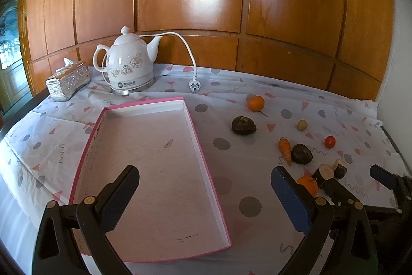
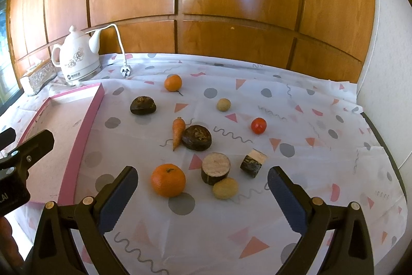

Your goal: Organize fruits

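A shallow pink-rimmed tray [image 1: 190, 120] lies empty on the patterned tablecloth. My left gripper [image 1: 206, 197] hovers open over its near end, holding nothing. To the right of the tray, loose items are scattered: a near orange [image 2: 168, 180], a far orange [image 2: 173, 82], a carrot [image 2: 178, 132], a red tomato [image 2: 258, 125], two dark round lumps [image 2: 197, 138] [image 2: 143, 105], two pale round ones [image 2: 225, 188] [image 2: 223, 105] and two cut stem pieces [image 2: 215, 168] [image 2: 253, 159]. My right gripper [image 2: 202, 184] stands open just in front of the near orange and the stem piece, touching nothing.
A white floral kettle [image 1: 128, 63] with a loose cord and plug [image 1: 193, 85] stands at the back left beside a silver tissue box [image 1: 68, 81]. Wood panelling closes the back. The table edge runs along the right, next to a white wall [image 2: 386, 68].
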The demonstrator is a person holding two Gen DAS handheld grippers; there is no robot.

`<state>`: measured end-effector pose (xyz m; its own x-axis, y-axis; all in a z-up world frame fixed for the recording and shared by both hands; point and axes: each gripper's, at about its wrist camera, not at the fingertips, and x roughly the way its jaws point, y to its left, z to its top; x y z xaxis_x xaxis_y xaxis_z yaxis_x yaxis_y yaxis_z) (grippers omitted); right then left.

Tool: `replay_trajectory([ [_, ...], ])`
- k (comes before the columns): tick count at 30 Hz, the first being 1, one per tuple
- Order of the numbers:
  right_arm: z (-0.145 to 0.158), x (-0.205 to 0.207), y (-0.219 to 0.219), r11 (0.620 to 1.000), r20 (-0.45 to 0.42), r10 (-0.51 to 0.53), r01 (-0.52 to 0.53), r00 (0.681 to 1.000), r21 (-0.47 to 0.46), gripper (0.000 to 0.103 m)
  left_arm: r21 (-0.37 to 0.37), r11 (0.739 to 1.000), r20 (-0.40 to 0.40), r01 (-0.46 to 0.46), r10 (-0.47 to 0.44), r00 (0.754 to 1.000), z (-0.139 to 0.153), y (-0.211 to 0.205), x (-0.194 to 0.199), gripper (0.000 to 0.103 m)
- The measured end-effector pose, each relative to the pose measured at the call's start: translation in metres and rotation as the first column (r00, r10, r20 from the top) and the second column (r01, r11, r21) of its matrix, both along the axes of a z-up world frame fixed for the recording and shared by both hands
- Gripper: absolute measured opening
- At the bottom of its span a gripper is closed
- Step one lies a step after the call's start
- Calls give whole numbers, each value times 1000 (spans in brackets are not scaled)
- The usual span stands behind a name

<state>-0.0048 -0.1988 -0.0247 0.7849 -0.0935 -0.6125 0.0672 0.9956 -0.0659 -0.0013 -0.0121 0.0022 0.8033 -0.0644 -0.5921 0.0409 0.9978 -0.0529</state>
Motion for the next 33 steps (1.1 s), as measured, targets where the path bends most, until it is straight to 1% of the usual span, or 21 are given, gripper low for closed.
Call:
replay_trajectory([
  [5, -2, 1, -14, 1000, -13, 3, -2, 1000, 31, 100, -5, 999, -8, 45, -45, 999, -2, -6, 0, 103],
  [7, -3, 2, -24, 998, -22, 20, -19, 1000, 56, 96, -29, 996, -15, 90, -90, 996, -3, -9, 1, 103],
  [9, -6, 5, -33, 997, -45, 27, -24, 999, 77, 84, -47, 989, -29, 140, -141, 990, -4, -15, 3, 103],
  [10, -8, 7, -42, 995, -67, 26, -20, 997, 96, 81, -48, 985, -42, 164, -166, 985, -5, -19, 5, 103],
  [11, -10, 8, -47, 994, -78, 25, -17, 997, 107, 73, -52, 980, -53, 192, -195, 979, -6, -23, 6, 103],
  [12, -12, 8, -53, 993, -94, 24, -13, 995, 117, 62, -57, 974, -60, 219, -222, 973, -6, -27, 6, 103],
  [13, -16, 9, -62, 993, -115, 20, -6, 993, 121, 56, -60, 968, -61, 244, -248, 967, -6, -31, 6, 103],
  [14, -17, 9, -66, 993, -125, 20, -4, 992, 122, 46, -59, 962, -65, 267, -270, 961, -7, -35, 7, 103],
  [15, -20, 7, -73, 992, -137, 21, -4, 990, 124, 40, -56, 957, -78, 286, -290, 954, -8, -41, 9, 103],
  [17, -26, 6, -82, 993, -156, 19, -1, 988, 116, 33, -58, 944, -116, 325, -330, 937, -13, -51, 14, 102],
  [19, -33, 4, -93, 992, -172, 13, 9, 985, 122, 30, -46, 934, -142, 356, -358, 923, -18, -63, 18, 96],
  [20, -35, 4, -96, 991, -175, 11, 13, 984, 133, 28, -46, 926, -157, 375, -377, 913, -21, -69, 21, 95],
  [22, -38, 4, -104, 988, -174, 1, 26, 985, 152, 28, -54, 914, -180, 401, -404, 897, -27, -79, 26, 86],
  [24, -39, 4, -107, 983, -172, 15, 17, 985, 181, 28, -60, 907, -204, 416, -419, 885, -33, -87, 31, 80],
  [27, -42, 5, -106, 982, -172, 40, -7, 984, 188, 28, -75, 895, -225, 439, -444, 867, -41, -98, 38, 79],
  [30, -46, 5, -104, 977, -175, 69, -31, 982, 212, 28, -61, 884, -238, 463, -464, 853, -48, -112, 42, 79],
  [33, -48, 4, -102, 968, -164, 107, -65, 981, 243, 28, -51, 882, -262, 469, -465, 846, -57, -122, 50, 68],
])
